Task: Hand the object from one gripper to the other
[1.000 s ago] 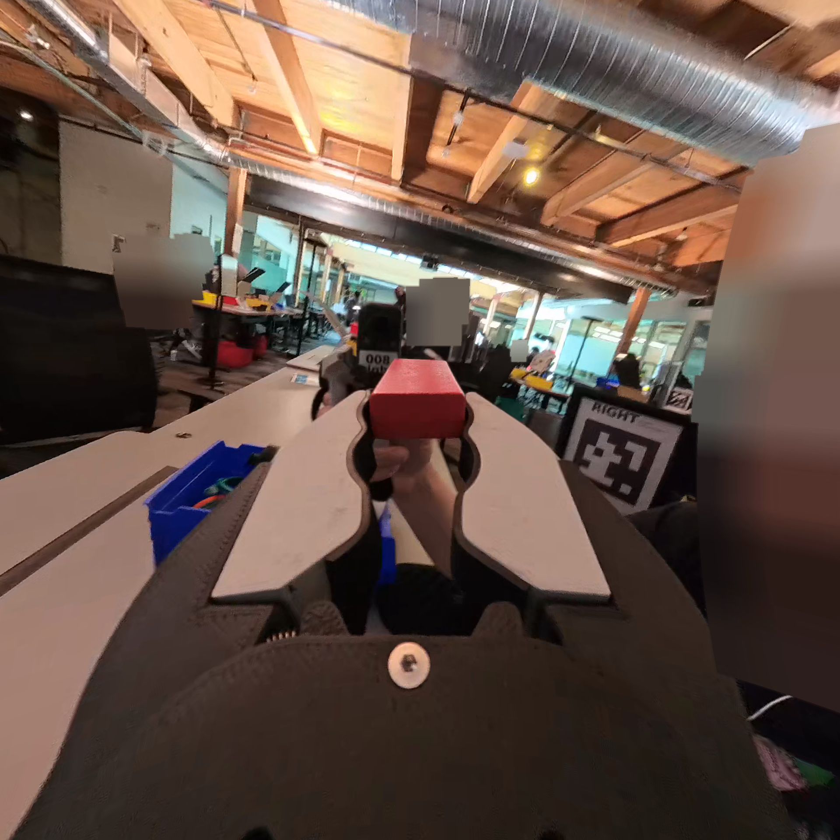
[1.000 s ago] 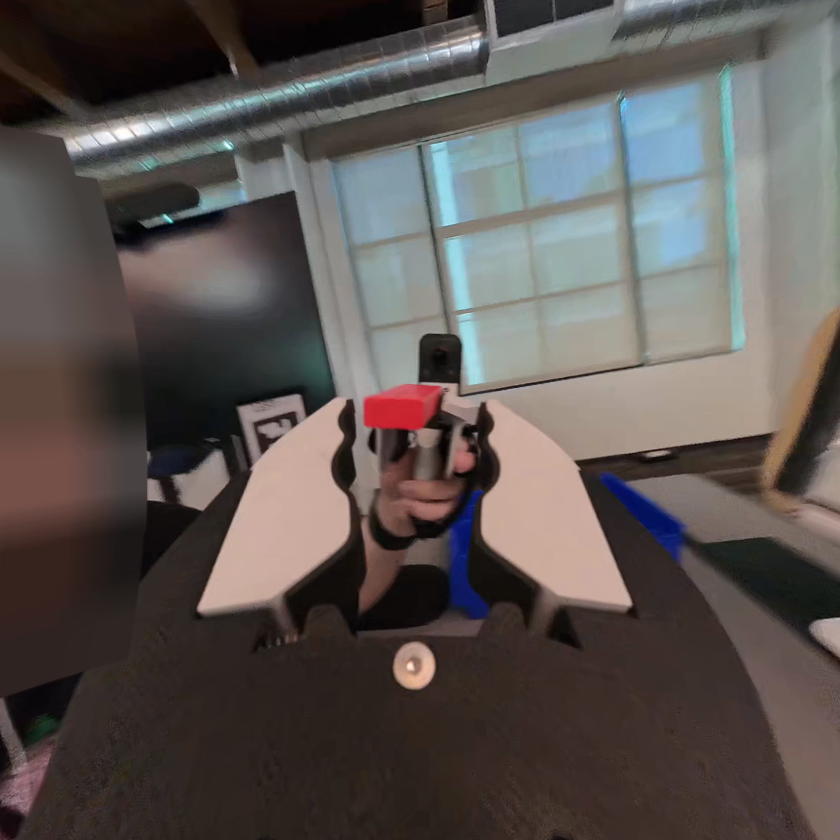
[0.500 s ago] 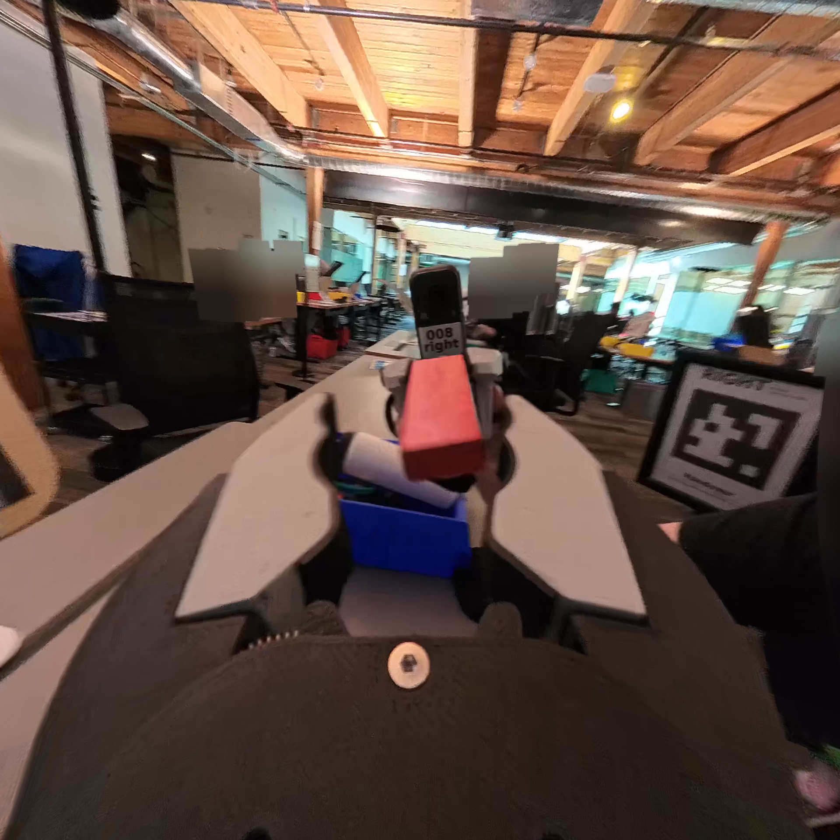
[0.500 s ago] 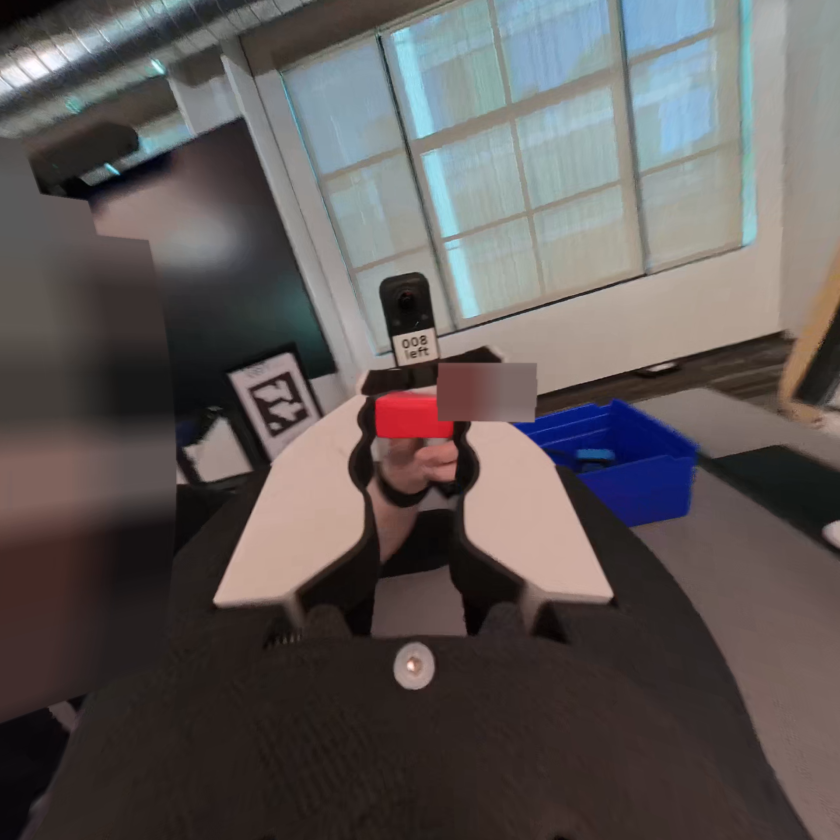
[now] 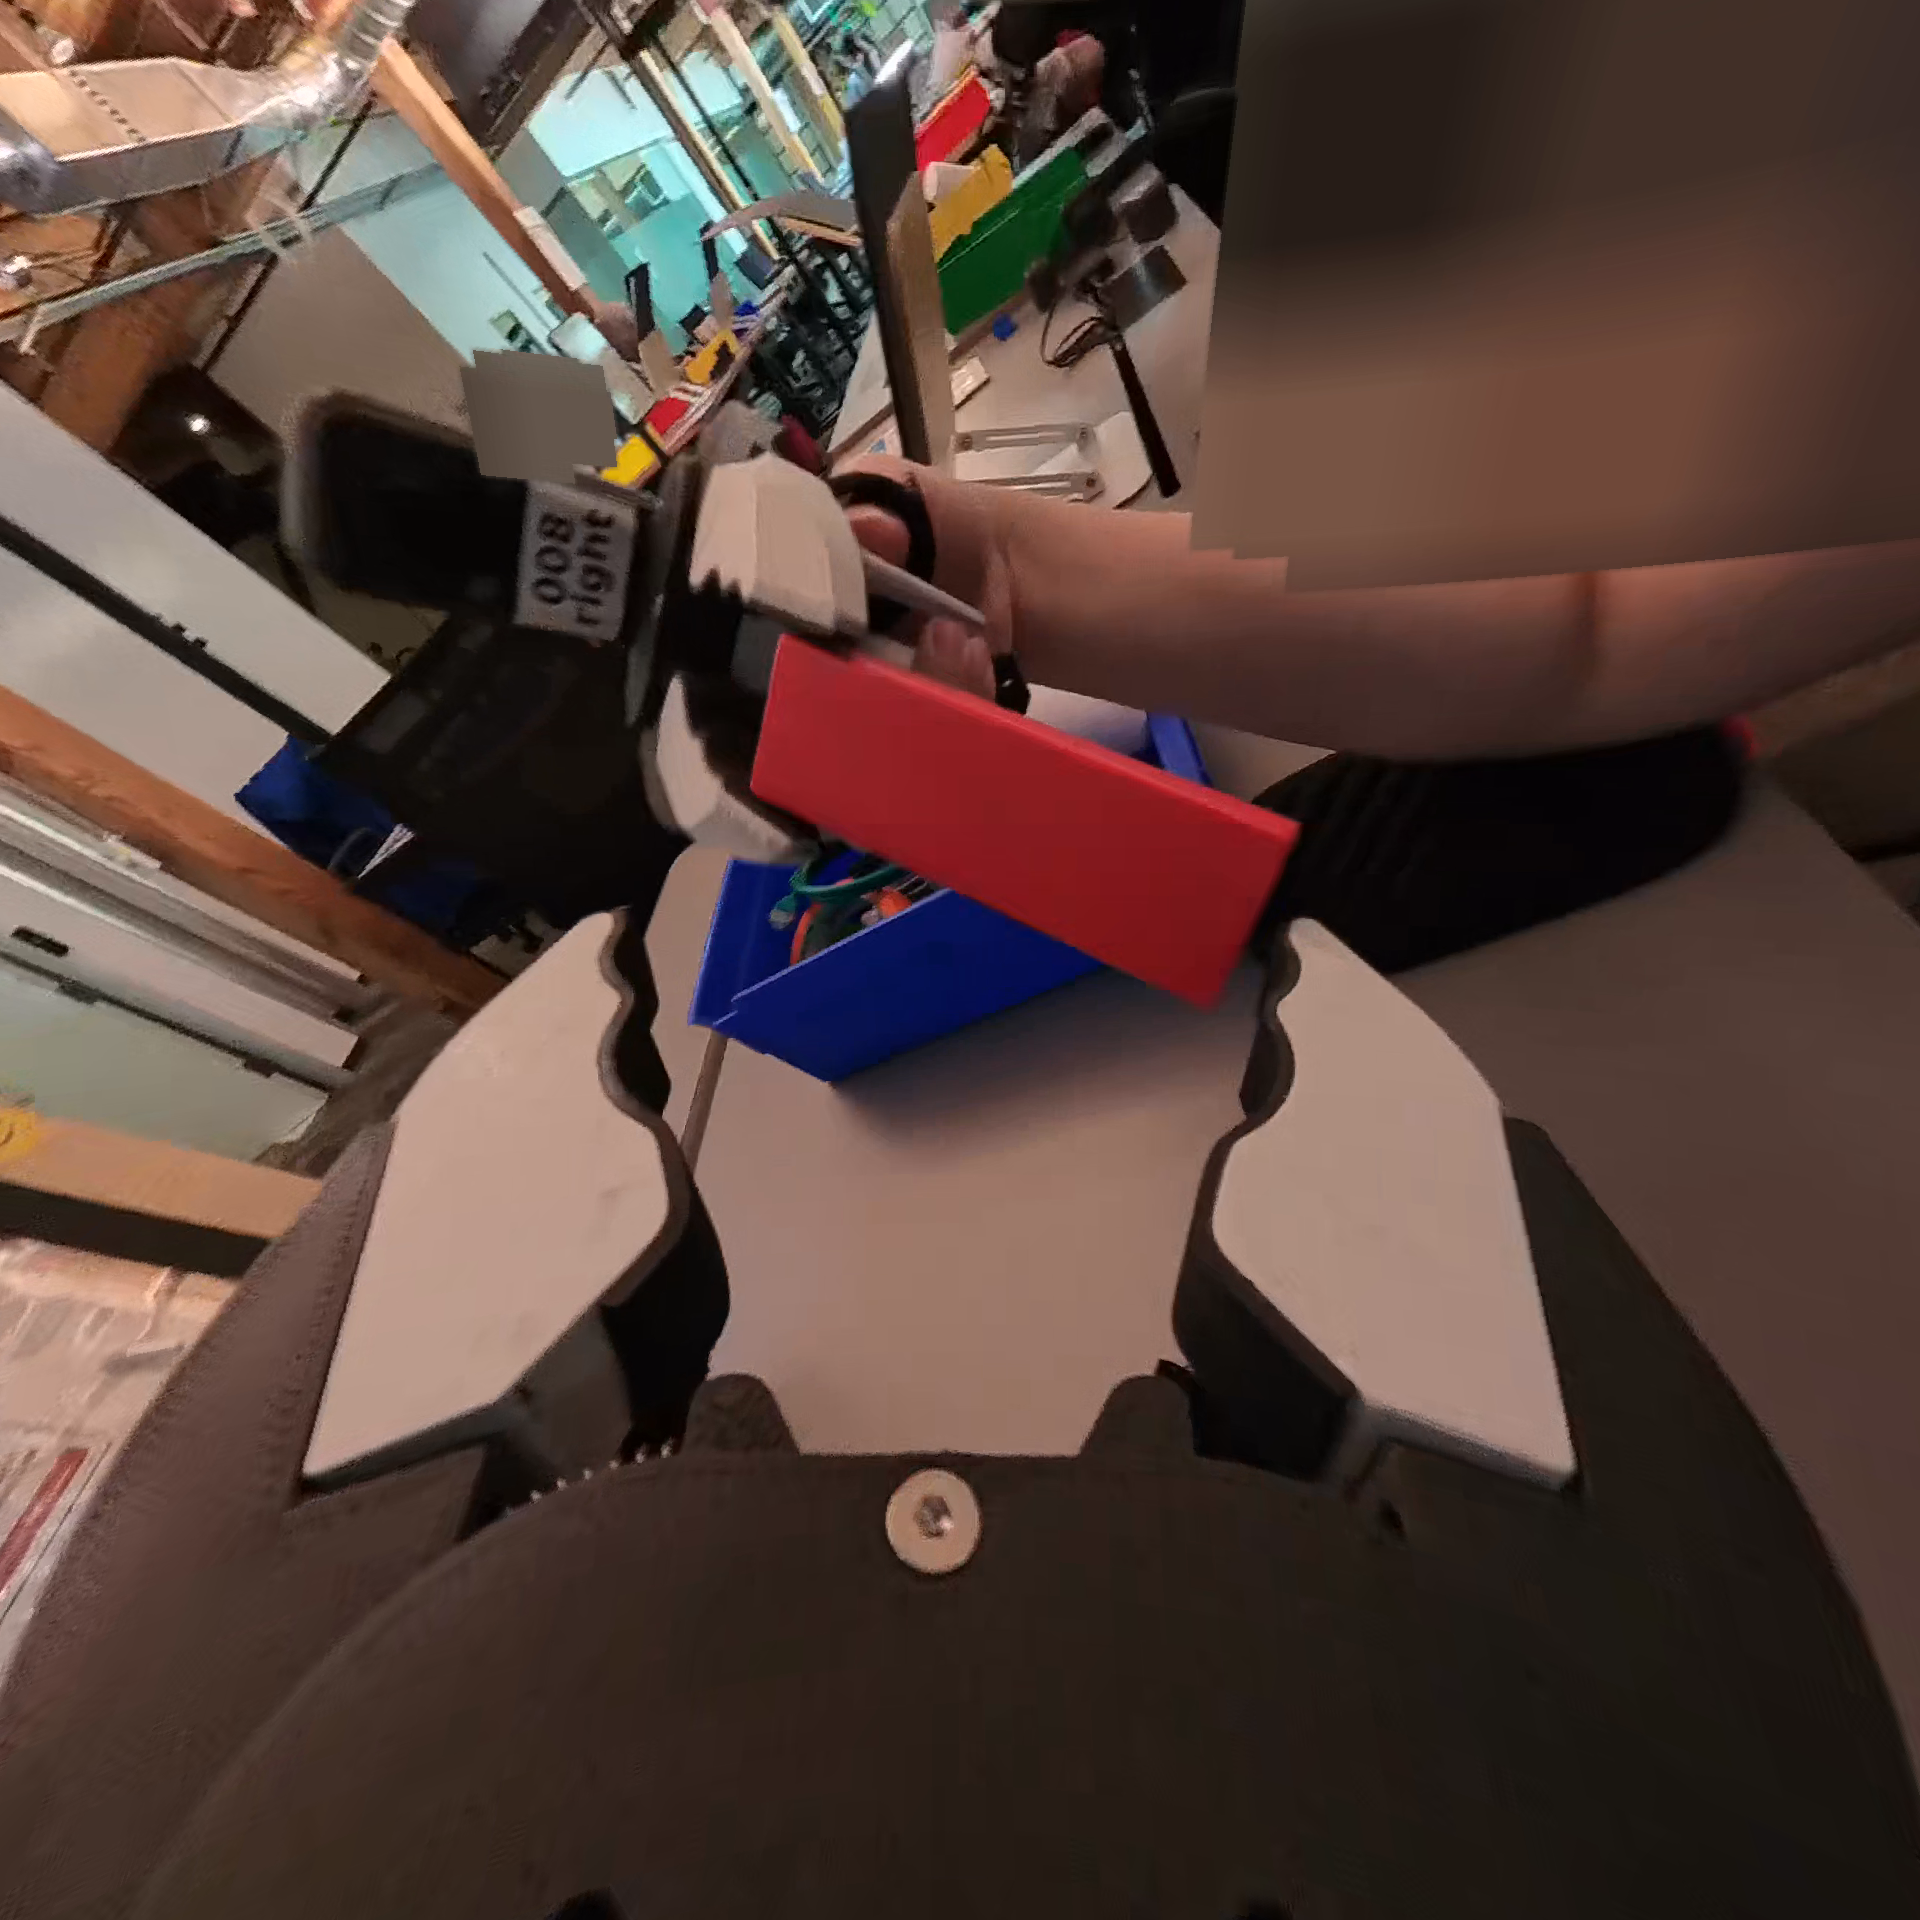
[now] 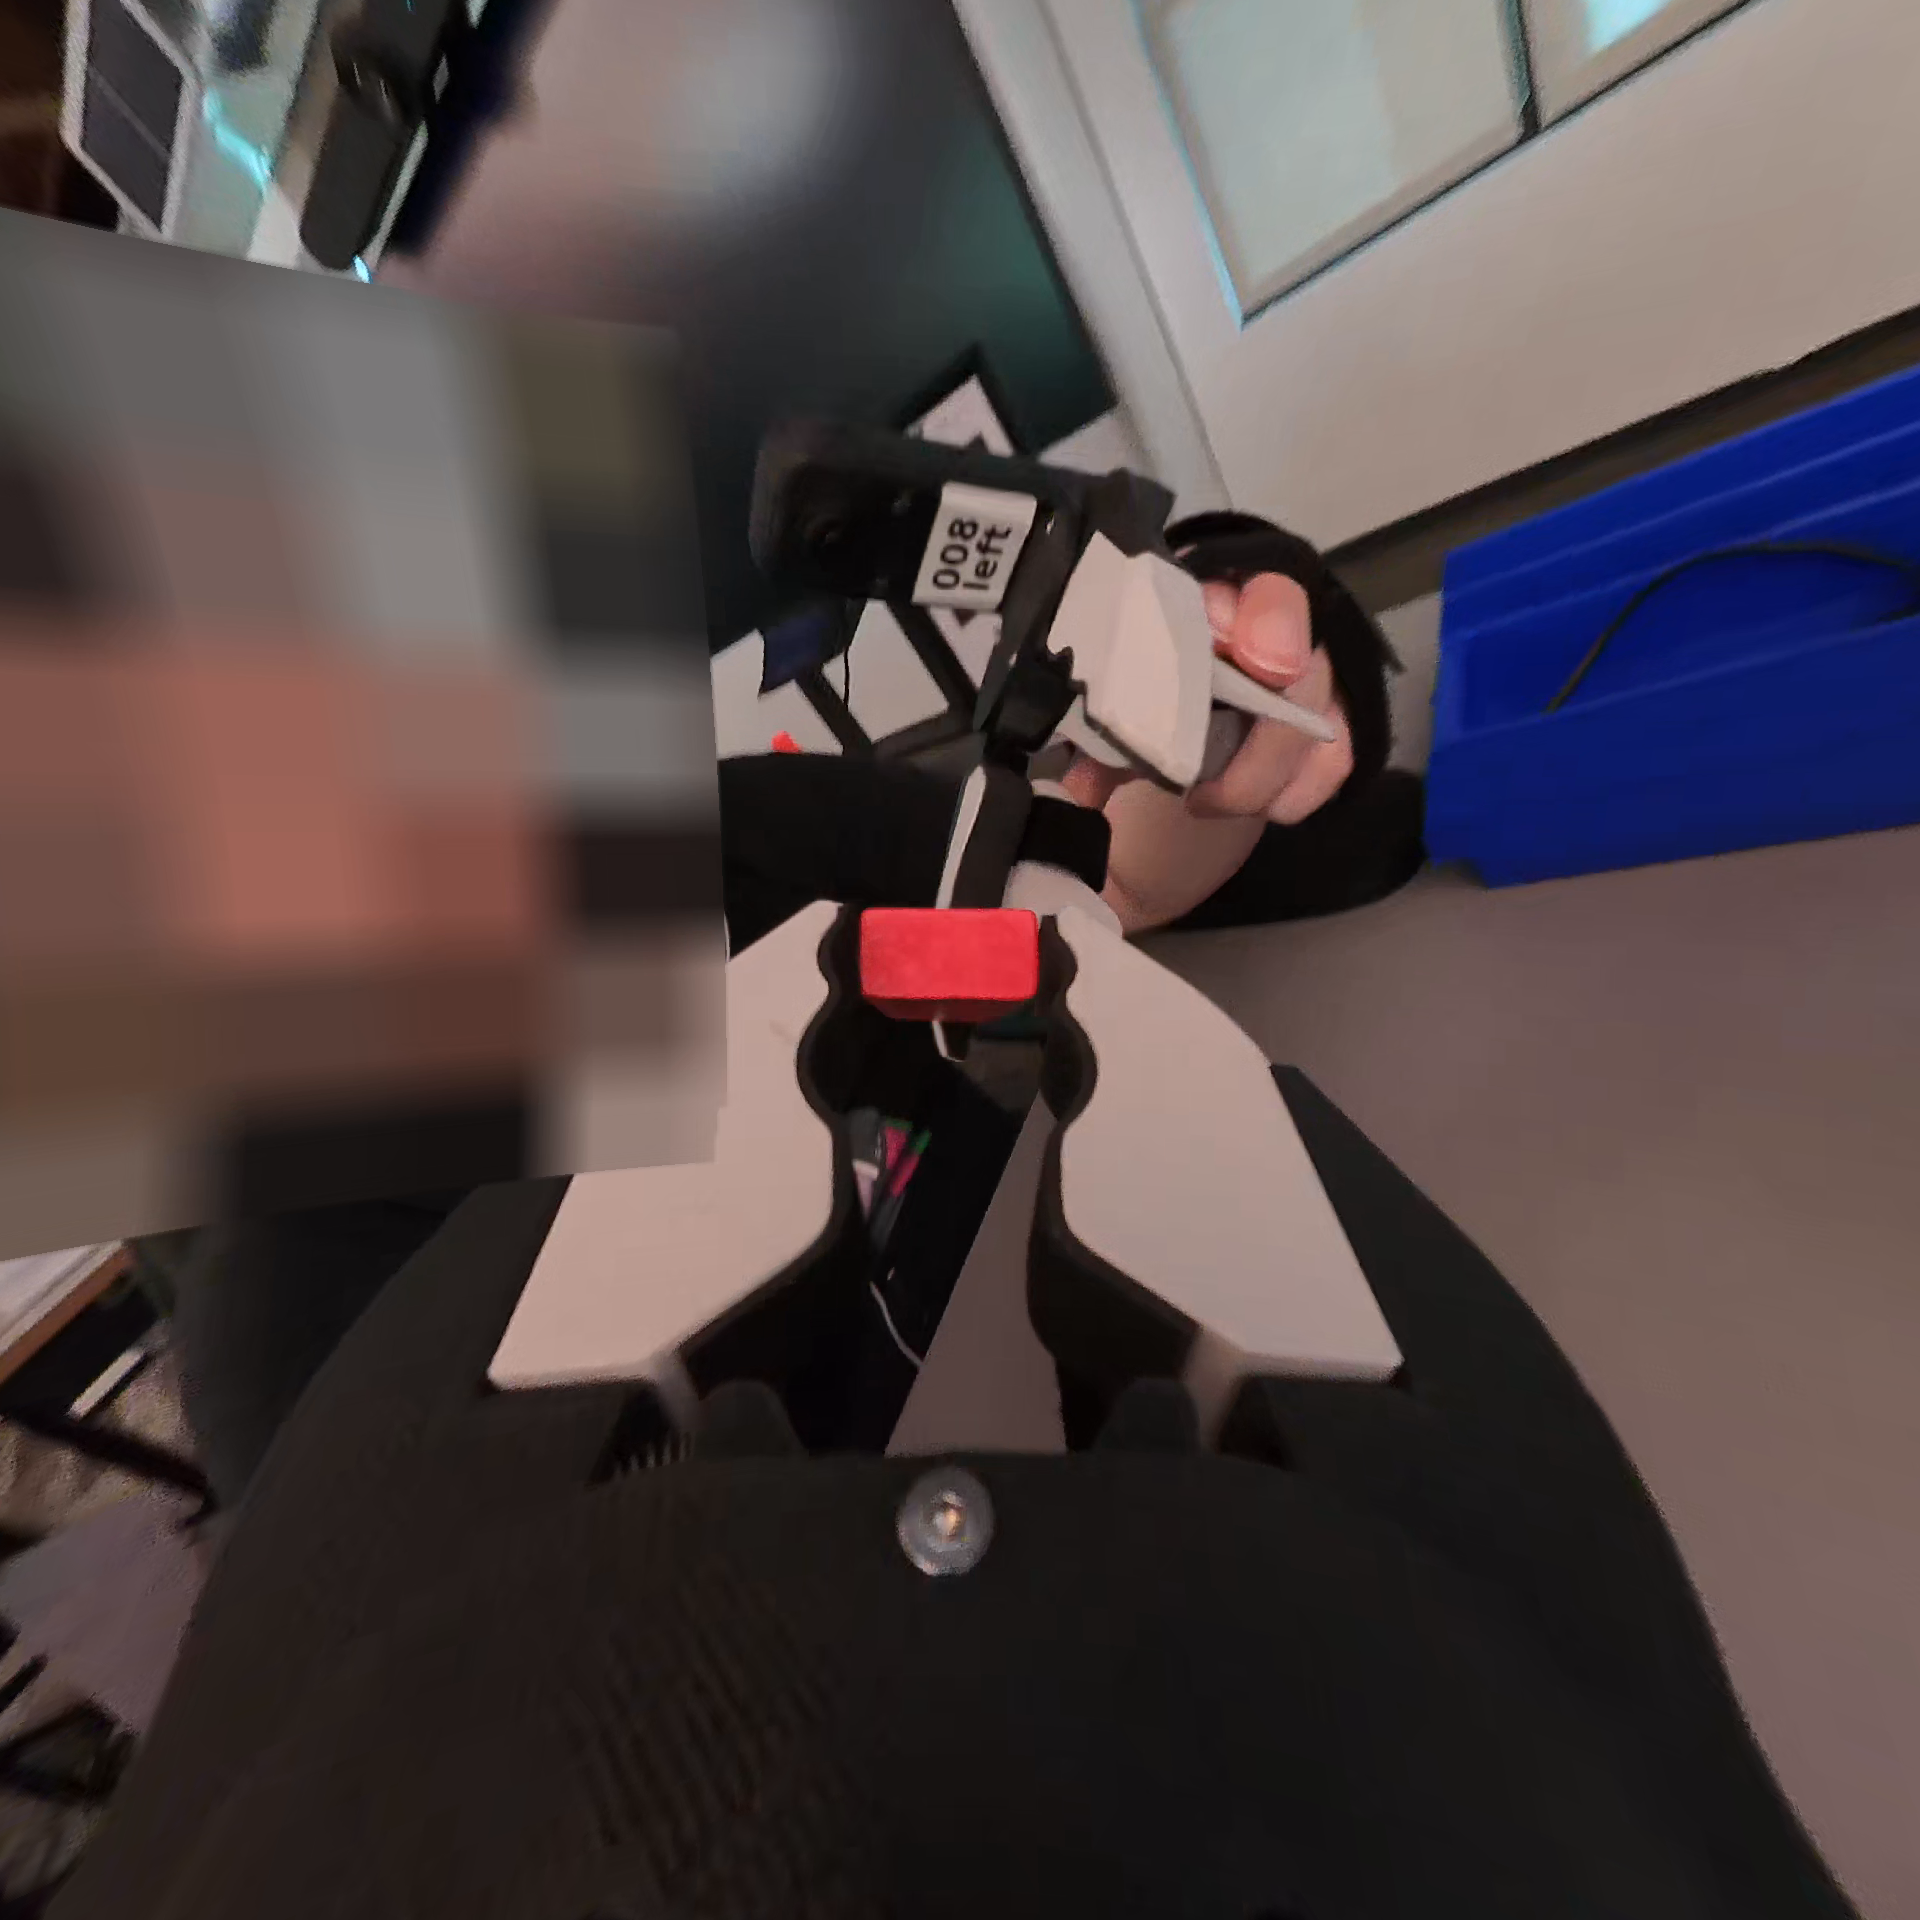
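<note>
A long red block (image 5: 1018,821) is clamped at its far end by my right gripper (image 5: 743,686), which a hand holds in front of the left wrist view. My left gripper (image 5: 951,945) is wide open and empty. The block's near end hangs close to its right fingertip (image 5: 1283,966); I cannot tell whether they touch. In the right wrist view my right gripper (image 6: 948,961) is shut on the red block's end (image 6: 948,956). The left gripper (image 6: 1049,748), held by a hand, is just beyond it with its jaws apart.
A blue bin (image 5: 894,987) with coloured cables sits on the grey table (image 5: 935,1195) under the block; it also shows at the right in the right wrist view (image 6: 1662,707). A person's bare forearm (image 5: 1403,644) crosses above the block. Workshop benches and shelves fill the background.
One second ago my left gripper was shut on the block. Then the right gripper closed on it and the left opened. Both grippers have since tilted downward, and the left jaws stand wider.
</note>
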The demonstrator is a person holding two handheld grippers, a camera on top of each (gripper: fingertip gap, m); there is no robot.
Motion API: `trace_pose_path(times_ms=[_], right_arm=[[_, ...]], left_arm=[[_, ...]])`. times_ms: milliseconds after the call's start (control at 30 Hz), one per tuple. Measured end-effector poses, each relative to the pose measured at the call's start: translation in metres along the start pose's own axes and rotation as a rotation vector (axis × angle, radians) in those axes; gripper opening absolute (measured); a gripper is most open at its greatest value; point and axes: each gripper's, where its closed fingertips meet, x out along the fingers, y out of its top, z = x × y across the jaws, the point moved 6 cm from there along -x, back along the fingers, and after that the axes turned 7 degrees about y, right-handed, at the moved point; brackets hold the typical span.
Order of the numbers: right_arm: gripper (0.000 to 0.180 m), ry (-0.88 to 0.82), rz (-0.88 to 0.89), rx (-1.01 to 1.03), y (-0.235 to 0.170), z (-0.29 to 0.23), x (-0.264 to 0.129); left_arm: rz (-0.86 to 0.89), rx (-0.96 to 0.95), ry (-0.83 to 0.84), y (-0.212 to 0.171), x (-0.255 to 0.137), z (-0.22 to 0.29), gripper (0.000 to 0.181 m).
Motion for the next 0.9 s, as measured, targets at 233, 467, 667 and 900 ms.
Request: trace_pose_path(times_ms=[233,467,667,900], right_arm=[[0.033,0.045,-0.161,0.053,-0.016,0.004,0.023],[0.033,-0.020,-0.142,0.093,-0.015,0.010,0.018],[0.034,-0.058,-0.178,0.107,-0.020,0.015,0.020],[0.065,-0.332,-0.019,-0.206,0.009,0.015,0.005]], left_arm=[[-0.028,0.080,-0.128,0.000,0.012,0.031,0.120],[-0.037,0.157,-0.085,0.000,0.014,0.033,0.110],[-0.097,0.213,-0.096,-0.009,0.022,0.040,0.109],[-0.052,0.137,0.158,0.001,0.013,-0.001,0.108]])
